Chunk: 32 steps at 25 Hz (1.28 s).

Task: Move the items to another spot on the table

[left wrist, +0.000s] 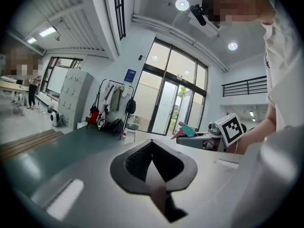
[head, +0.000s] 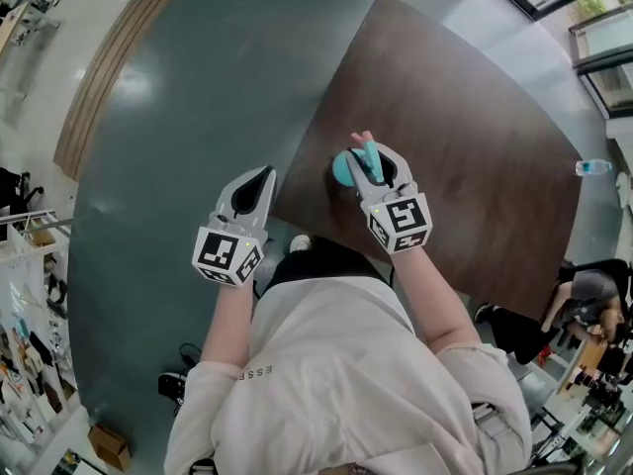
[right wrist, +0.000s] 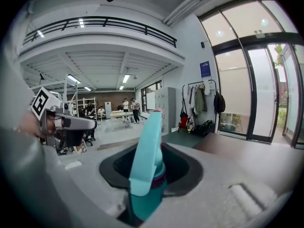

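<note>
Centrally in the head view, the teal item (head: 344,169) stands upright near the left edge of the brown table (head: 475,137), pink tip up. Right gripper (head: 376,158) is level with it, likely so the tall body is clamped across its narrow width for a lift. Jaws half-closed, pads pressing its flanks; cannot tell whether it's off the tabletop. Left gripper (head: 259,180), left of centre over floor: jaws together, empty, apparently parked clear.
</note>
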Motion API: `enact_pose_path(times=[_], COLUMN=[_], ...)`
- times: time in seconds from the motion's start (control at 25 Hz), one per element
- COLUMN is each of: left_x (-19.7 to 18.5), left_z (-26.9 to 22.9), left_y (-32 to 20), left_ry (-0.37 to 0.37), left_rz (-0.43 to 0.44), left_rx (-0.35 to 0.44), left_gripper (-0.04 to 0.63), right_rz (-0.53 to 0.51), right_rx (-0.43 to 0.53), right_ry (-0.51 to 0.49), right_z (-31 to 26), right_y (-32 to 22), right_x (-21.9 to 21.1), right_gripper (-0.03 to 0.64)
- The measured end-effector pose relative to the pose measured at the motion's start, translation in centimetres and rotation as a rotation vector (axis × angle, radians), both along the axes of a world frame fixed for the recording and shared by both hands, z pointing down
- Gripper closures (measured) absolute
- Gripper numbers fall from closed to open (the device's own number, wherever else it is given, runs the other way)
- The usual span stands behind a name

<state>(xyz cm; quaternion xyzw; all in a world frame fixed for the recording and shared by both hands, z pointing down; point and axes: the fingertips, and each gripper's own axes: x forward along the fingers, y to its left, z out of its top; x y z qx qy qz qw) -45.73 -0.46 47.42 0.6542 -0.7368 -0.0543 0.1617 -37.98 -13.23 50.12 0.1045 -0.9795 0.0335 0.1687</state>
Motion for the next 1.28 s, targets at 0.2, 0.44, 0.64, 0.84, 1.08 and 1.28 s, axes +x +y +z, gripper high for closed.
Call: enact_pose_path(times=[0.2,0.44,0.64,0.84,1.08,1.28], left_x=[2.8,6.8,11.3,17.7,27.8,38.9], left_z=[-0.8,-1.7,-2.6,-3.1,-3.5,-4.0], left_y=[0.0,-0.5,-1.4,-2.8,-3.6,-3.8], left_ry=[0.005,0.001,-0.016,-0.032,-0.041,-0.071], left_rz=[0.113,0.223,0.318,0.419,0.510,0.631], left_rx=[0.024,0.032,0.045,0.050,0.063,0.091], left_gripper=[0.578,0.578,0.578,0.578,0.578,0.578], right_rz=[0.072,0.175,0.264,0.356,0.445,0.532], right_rx=[0.032,0.030,0.028,0.030,0.029,0.034], right_ry=[-0.022,-0.037,-0.045,-0.060,-0.072,-0.062], right_z=[-2.1,-3.2,-3.7,-4.0,-4.2,-3.8], right_y=[1.2,2.4,3.0,3.4,4.7,6.4], right_x=[3.1,8.5,14.3,21.7,31.9,42.4], right_gripper=[0.509,0.509,0.509,0.509,0.509,0.509])
